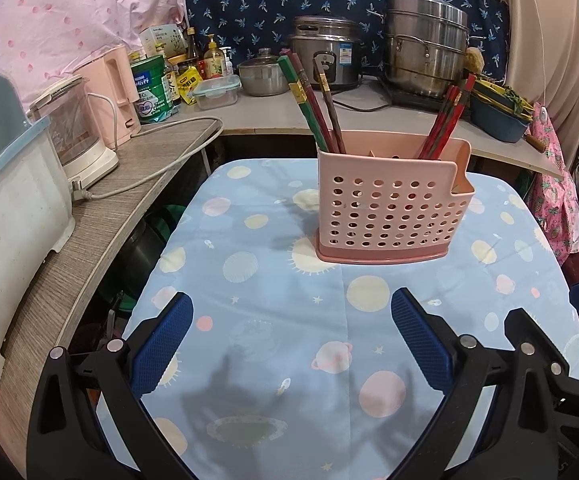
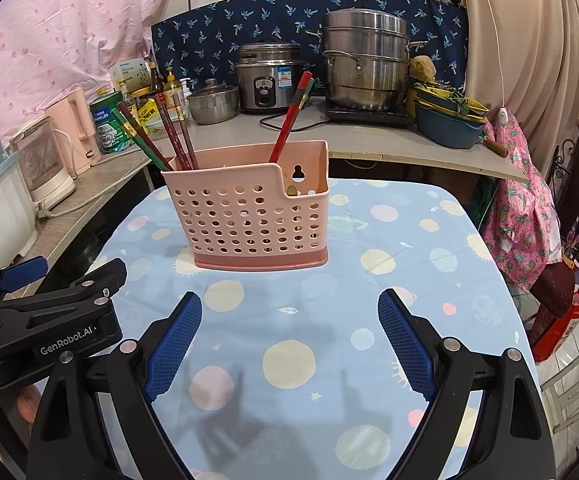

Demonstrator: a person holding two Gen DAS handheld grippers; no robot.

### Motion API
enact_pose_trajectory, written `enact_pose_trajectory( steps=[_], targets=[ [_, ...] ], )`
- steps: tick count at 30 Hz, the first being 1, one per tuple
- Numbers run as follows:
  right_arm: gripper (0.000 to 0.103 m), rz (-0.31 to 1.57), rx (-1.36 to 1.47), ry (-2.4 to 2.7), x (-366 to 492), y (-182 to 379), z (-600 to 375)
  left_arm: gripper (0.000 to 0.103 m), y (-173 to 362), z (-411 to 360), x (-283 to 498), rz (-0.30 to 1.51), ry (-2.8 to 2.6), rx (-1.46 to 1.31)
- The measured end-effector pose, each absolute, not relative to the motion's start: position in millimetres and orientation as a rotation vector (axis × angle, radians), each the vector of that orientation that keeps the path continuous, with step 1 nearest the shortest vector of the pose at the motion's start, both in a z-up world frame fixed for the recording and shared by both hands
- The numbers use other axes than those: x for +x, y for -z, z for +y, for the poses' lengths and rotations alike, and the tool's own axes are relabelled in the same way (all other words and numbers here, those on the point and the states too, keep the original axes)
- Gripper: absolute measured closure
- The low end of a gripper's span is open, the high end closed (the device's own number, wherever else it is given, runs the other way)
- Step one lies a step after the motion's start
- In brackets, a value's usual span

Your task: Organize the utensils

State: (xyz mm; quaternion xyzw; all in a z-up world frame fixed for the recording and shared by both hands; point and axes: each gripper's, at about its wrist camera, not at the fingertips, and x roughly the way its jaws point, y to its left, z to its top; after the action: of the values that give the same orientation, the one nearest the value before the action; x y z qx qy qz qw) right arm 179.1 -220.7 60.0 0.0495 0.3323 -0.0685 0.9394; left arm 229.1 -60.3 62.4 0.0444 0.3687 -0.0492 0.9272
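A pink perforated utensil holder stands upright on the blue planet-print tablecloth. Green, red and brown chopsticks lean out of its left compartment. Red chopsticks lean out of its right side. A small spoon tip shows in the low right pocket. My left gripper is open and empty, near side of the holder. My right gripper is open and empty, also short of the holder. The left gripper's body shows at the right wrist view's left edge.
A counter behind the table carries a rice cooker, stacked steel pots, a small lidded pot, bottles and a green tin. A kettle and white bin stand left. Pink cloth hangs right.
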Motion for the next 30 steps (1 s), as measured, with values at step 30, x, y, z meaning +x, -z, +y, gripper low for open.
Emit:
enact_pose_trajectory(
  steps=[30],
  targets=[
    [0.017, 0.685, 0.102, 0.122, 196.6, -57.2, -221.1, 0.008, -57.2, -62.1, 244.9, 0.774, 0.068, 0.100]
  ],
)
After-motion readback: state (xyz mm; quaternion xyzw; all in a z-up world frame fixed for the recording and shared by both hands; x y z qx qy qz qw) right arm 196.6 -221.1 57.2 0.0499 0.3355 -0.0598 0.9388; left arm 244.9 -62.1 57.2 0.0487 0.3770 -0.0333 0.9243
